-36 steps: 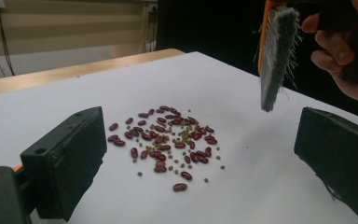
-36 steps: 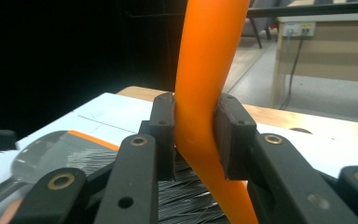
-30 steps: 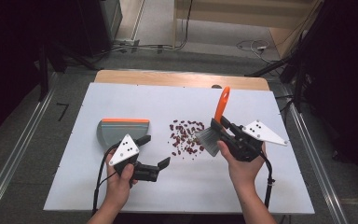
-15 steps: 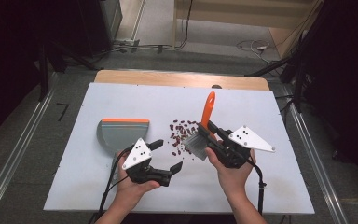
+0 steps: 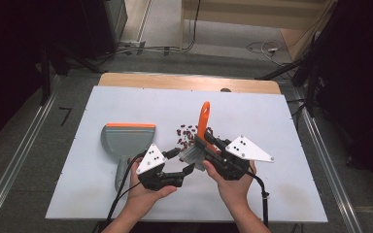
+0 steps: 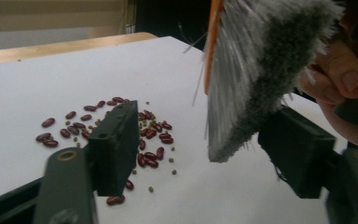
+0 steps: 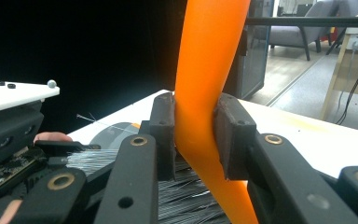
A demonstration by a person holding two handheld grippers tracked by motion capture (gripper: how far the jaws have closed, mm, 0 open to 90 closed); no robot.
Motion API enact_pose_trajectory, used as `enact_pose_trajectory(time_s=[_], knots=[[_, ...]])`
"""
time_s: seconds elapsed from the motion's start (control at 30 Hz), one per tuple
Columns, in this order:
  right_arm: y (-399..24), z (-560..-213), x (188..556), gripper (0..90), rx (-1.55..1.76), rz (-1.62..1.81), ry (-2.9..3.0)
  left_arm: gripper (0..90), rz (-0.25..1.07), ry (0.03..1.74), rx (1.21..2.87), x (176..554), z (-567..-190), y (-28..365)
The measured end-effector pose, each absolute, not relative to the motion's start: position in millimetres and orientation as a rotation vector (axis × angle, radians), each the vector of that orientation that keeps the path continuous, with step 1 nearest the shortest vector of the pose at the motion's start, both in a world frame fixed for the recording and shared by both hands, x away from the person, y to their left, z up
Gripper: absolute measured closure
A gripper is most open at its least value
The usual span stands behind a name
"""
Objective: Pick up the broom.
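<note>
Right gripper (image 5: pixel 212 148) is clamped tight on the brush (image 7: pixel 205 93) handle. Left gripper (image 5: pixel 182 162) has just been closing, half open around the bristles (image 6: pixel 261 74), not pinching them. Beans (image 6: pixel 116 126) lie just beyond; a squeeze there could splay bristles and scatter them, with the dustpan (image 5: pixel 126 141) off to the side.

Wooden board (image 5: pixel 189 82) behind white table (image 5: pixel 281 131); cables (image 5: pixel 260 47) on floor.

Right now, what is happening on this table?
A person is sweeping up spilled beans. The right gripper is shut on the orange handle of a brush, whose grey bristles hang just above the white table, next to the beans. The left gripper has just been closing its jaws beside the bristles, but it does not grip them yet. The dustpan lies untouched at the left.
</note>
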State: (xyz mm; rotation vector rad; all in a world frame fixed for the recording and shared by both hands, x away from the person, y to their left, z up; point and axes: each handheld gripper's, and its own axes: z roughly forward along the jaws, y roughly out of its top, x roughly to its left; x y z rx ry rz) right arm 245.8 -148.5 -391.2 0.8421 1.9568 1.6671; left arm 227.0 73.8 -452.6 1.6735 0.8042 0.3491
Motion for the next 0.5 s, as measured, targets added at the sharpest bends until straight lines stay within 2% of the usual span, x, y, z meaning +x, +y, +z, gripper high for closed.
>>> enact_pose_trajectory(time_s=[0.13, 0.5], knots=[[-147.2, -391.0, 244.0, 69.3, 0.839, 1.67, 1.952, 49.6, 0.335, 0.78, 1.679, 224.0, -452.2, 73.1], [-143.1, -388.7, 237.0, 69.3, 0.845, 1.668, 1.931, 79.1, 0.276, 0.753, 1.673, 220.2, -448.8, 75.1]])
